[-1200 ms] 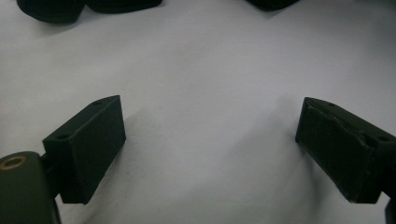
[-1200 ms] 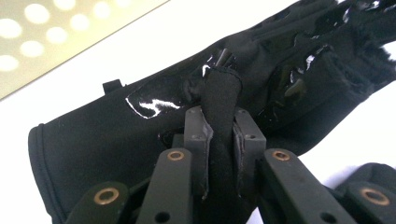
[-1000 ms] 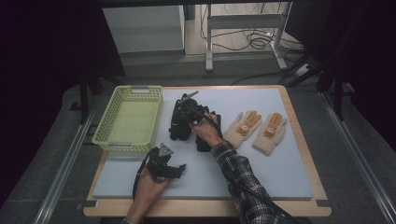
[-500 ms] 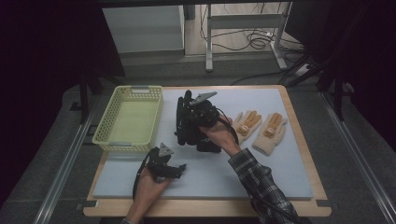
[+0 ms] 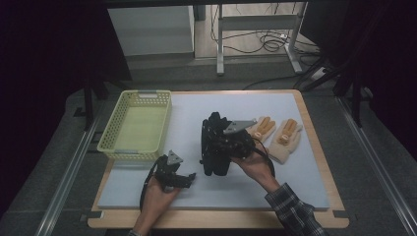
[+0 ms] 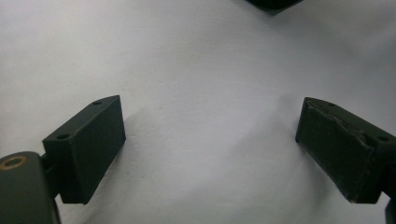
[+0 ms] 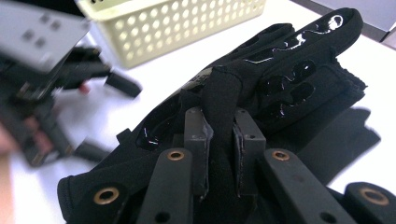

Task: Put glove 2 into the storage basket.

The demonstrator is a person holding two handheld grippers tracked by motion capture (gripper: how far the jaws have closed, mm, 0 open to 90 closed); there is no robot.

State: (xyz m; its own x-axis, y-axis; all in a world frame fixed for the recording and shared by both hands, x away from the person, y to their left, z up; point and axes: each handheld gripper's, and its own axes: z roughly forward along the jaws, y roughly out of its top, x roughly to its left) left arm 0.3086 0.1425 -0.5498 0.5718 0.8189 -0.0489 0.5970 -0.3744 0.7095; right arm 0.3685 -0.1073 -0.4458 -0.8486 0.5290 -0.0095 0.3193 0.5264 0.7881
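Two cream gloves (image 5: pixel 275 133) lie on the grey mat (image 5: pixel 295 187) in the high view, partly hidden behind the right gripper (image 5: pixel 219 147), which dangles a black glove (image 5: pixel 215 157) mid-mat beside the yellow basket (image 5: pixel 135 125). The left gripper (image 5: pixel 184 178) rests near the mat's front. The left gripper view shows wide, empty jaws over bare mat. The right gripper view shows jaws pinching a black fold; the left gripper (image 7: pixel 46 88) is blurred. No writing is legible.
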